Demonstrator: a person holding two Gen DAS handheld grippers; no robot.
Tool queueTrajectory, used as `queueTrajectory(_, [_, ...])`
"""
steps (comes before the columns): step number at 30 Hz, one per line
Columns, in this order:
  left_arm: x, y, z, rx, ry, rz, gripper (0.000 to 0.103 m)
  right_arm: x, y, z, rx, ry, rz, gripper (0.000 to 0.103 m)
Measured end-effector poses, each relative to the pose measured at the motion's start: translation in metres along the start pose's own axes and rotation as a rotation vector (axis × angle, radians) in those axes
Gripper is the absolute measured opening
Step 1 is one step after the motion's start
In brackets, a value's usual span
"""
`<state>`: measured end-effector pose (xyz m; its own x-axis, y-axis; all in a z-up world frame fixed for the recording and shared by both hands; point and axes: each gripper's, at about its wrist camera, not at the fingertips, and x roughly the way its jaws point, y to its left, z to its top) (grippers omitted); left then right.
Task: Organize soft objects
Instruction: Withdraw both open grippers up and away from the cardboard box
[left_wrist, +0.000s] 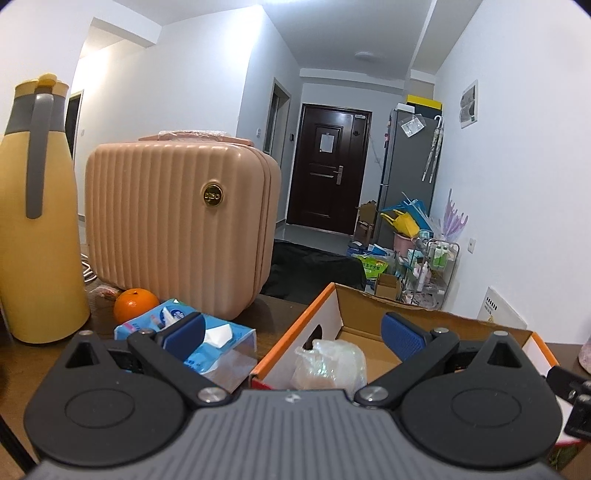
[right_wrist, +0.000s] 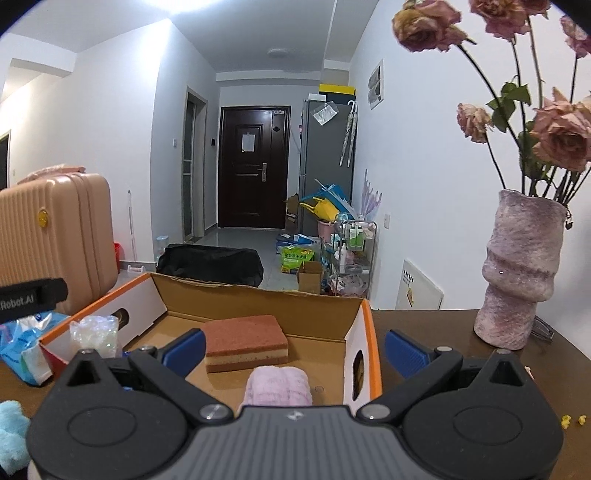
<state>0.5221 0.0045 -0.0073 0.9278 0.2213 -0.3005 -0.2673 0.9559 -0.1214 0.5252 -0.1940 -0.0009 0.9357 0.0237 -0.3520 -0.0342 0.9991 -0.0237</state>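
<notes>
Fingers of left gripper (left_wrist: 293, 334) and right gripper (right_wrist: 293, 350) spread wide, empty, above cardboard box (right_wrist: 258, 295).

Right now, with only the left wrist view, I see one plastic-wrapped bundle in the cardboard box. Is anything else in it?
Observer: Yes. A red-topped sponge lies flat on the floor of the cardboard box.
Operator: Anything else in there?
Observer: A rolled pink towel, just ahead of the open right gripper.
Operator: Any soft item outside the box?
Observer: A teal plush, at the right wrist view's lower left edge.
</notes>
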Motion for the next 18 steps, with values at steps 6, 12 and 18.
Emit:
queueTrajectory(6, [-0.019, 0.005, -0.004, 0.018, -0.018, -0.003, 0.103, -0.02, -0.003, -0.006, -0.008, -0.022, 0.007, 0.103])
queueTrajectory(12, [-0.033, 0.013, -0.008, 0.029, -0.02, -0.007, 0.103, -0.039, -0.003, -0.013, -0.014, -0.035, 0.017, 0.103])
queueTrajectory(18, [-0.049, 0.022, -0.01, 0.025, -0.021, -0.003, 0.103, -0.059, -0.002, -0.023, -0.033, -0.046, 0.033, 0.103])
